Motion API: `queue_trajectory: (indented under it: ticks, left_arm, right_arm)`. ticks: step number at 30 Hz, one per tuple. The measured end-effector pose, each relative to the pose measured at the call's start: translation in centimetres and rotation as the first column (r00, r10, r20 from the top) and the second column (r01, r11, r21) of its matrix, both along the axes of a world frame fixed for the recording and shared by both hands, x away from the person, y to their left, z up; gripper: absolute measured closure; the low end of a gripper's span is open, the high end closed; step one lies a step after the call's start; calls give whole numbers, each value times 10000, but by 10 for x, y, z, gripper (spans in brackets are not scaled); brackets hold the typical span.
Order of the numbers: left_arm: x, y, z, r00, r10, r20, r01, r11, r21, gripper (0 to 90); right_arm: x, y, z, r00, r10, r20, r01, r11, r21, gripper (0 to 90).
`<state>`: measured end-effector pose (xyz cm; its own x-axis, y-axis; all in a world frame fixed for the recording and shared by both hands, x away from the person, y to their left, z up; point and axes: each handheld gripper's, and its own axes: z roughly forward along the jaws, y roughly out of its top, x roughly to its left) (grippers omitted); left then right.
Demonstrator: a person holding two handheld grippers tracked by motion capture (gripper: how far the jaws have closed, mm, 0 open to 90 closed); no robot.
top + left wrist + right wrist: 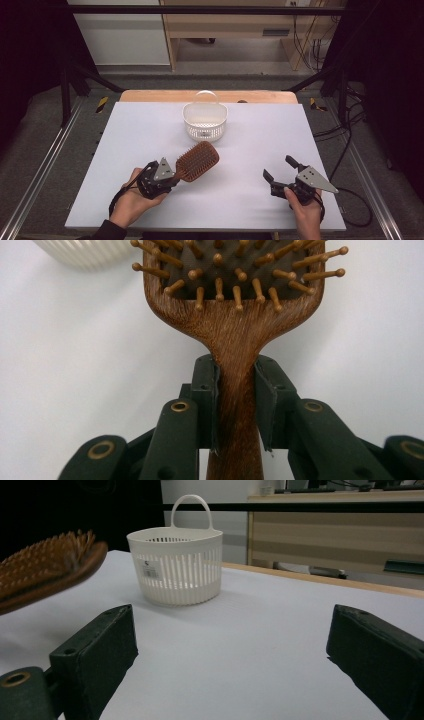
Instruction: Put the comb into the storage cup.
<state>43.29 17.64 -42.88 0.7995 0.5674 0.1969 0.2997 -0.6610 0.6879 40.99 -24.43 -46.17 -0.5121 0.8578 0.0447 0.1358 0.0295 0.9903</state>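
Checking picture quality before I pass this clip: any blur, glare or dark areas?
High view: evenly lit table, black surroundings, no glare. Left gripper view: hairbrush handle sharp, bristle tips slightly soft. Right gripper view: basket sharp, the brush head at left and the near claw pads blurred.

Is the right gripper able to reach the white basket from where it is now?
Probably yes: the right gripper has open, empty jaws, and bare table lies between it and the white basket. The hairbrush is off to the side.
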Motion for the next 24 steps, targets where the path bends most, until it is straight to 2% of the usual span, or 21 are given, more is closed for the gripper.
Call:
queue_trajectory:
  ticks: [3, 5, 7, 8, 13, 17, 19, 20, 21, 22, 24]
  left_arm:
    - [-1, -2, 6, 9981, 220, 581, -167, 9957, -908, 723]
    - [-2, -3, 9, 9950, 326, 942, -186, 9892, -1453, 723]
    - [-3, -4, 12, 9903, 443, 1316, -208, 9843, -1754, 723]
    - [-3, -4, 12, 9888, 481, 1413, -181, 9783, -2063, 723]
    - [-3, -6, 7, 9809, 660, 1831, -137, 9619, -2731, 723]
    - [-3, -7, 2, 9741, 716, 2145, -27, 9522, -3054, 723]
    - [-2, -7, -1, 9749, 762, 2091, -19, 9424, -3346, 723]
    - [-2, -7, -3, 9752, 766, 2075, -18, 9409, -3388, 723]
    - [-3, -7, -3, 9748, 721, 2110, 18, 9437, -3308, 723]
    - [-3, -7, -4, 9752, 702, 2099, 39, 9428, -3332, 723]
    - [-4, -6, -7, 9767, 728, 2021, 29, 9363, -3512, 723]
  right_arm:
    - [-1, 4, 0, 9996, 262, -91, -259, 9994, 227, 57]
    - [-1, 7, 1, 9992, 374, -102, -372, 9990, 233, 54]
    - [-1, 10, 2, 9990, 429, -125, -426, 9987, 277, 51]
    - [-1, 11, 2, 9989, 455, -139, -451, 9986, 285, 50]
    - [-1, 21, 2, 9986, 460, -244, -448, 9979, 459, 50]
    - [1, 36, 8, 9961, 667, -583, -605, 9930, 1017, 61]
    - [3, 44, 13, 9929, 930, -745, -836, 9892, 1206, 69]
    - [4, 49, 15, 9911, 1044, -829, -929, 9868, 1329, 69]
    - [5, 53, 18, 9895, 1161, -855, -1026, 9836, 1480, 69]
    - [6, 58, 20, 9875, 1277, -922, -1120, 9808, 1594, 69]
    - [9, 68, 26, 9822, 1588, -1004, -1391, 9740, 1790, 67]
